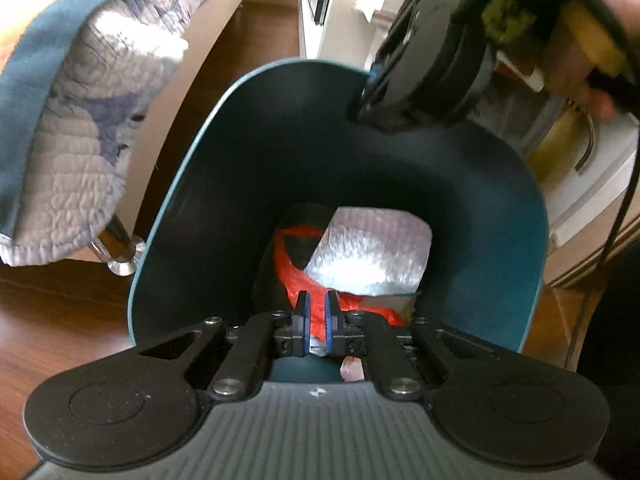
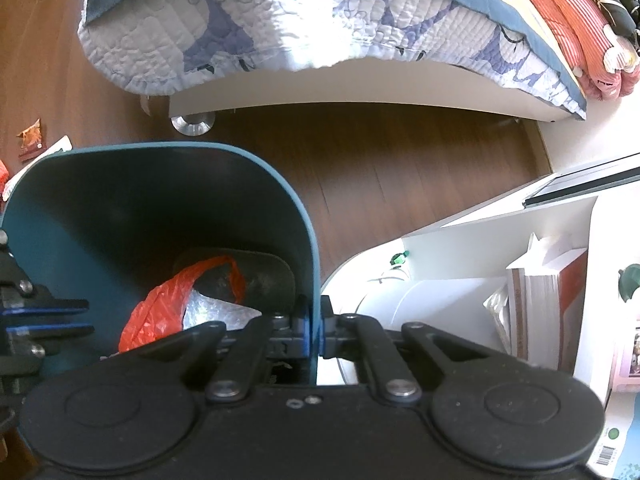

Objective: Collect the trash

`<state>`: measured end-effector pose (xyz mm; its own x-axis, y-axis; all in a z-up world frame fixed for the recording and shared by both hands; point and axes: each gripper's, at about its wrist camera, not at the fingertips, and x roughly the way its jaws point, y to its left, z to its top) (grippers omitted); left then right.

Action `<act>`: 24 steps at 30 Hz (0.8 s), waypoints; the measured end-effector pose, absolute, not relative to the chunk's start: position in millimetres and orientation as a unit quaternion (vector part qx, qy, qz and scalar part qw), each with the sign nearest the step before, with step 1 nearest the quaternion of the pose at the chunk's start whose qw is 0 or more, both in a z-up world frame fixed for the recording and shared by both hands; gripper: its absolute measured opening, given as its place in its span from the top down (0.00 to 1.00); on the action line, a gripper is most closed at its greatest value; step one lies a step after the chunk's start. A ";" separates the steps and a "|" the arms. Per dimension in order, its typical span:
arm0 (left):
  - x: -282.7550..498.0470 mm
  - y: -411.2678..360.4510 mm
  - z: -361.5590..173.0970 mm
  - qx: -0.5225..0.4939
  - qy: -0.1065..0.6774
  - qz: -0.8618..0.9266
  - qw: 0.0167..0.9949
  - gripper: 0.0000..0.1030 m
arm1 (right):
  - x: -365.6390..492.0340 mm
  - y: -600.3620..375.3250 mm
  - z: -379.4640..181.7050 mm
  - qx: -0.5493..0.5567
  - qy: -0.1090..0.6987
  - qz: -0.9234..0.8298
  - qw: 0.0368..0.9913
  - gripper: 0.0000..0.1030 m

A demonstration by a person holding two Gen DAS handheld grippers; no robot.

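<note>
On the wooden floor at far left of the right wrist view lay a small brown wrapper (image 2: 30,140), loose trash well apart from the bin; it looked light and crinkly, best pinched at an edge. The left gripper (image 1: 316,312) hovered over the teal bin (image 1: 192,184) with its jaws nearly together and nothing between them. Inside lay an orange plastic bag (image 1: 298,264) and a silver padded mailer (image 1: 372,252), both judged soft, light and slippery. Further right, the right gripper (image 2: 315,328) was clamped on the bin's thin rim, one pad inside the wall, one outside. The wall seemed stiff plastic, so the rim made a sound handhold.
</note>
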<state>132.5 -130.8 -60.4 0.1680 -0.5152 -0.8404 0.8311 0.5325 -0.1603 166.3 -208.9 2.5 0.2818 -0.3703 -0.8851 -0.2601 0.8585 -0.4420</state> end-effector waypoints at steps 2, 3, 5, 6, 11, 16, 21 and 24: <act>132.0 -125.8 -56.7 0.172 0.457 -0.454 0.746 0.94 | 166.0 -210.1 2.8 -0.262 0.598 -0.035 0.757 0.97; 131.8 -118.6 -51.3 0.165 0.450 -0.455 0.750 0.94 | 165.6 -211.4 3.0 -0.261 0.598 -0.034 0.757 0.97; 135.1 -100.3 -41.2 0.149 0.443 -0.458 0.756 0.94 | 166.0 -212.9 3.1 -0.259 0.597 -0.034 0.758 0.97; 138.0 -87.9 -37.1 0.140 0.439 -0.456 0.761 0.94 | 166.2 -213.7 2.9 -0.258 0.598 -0.033 0.758 0.97; 147.6 -31.8 -33.1 0.130 0.434 -0.423 0.785 0.94 | 164.6 -216.8 -1.8 -0.257 0.603 -0.029 0.754 0.97; 151.5 -0.2 -44.8 0.139 0.436 -0.392 0.798 0.73 | 165.1 -219.6 -5.0 -0.254 0.607 -0.030 0.753 0.97; 164.2 11.6 -85.9 0.144 0.443 -0.352 0.812 0.06 | 166.8 -217.9 -5.0 -0.254 0.608 -0.030 0.751 0.96; 174.4 5.1 -131.9 0.171 0.465 -0.327 0.805 0.06 | 166.7 -216.2 -4.5 -0.255 0.609 -0.029 0.750 0.96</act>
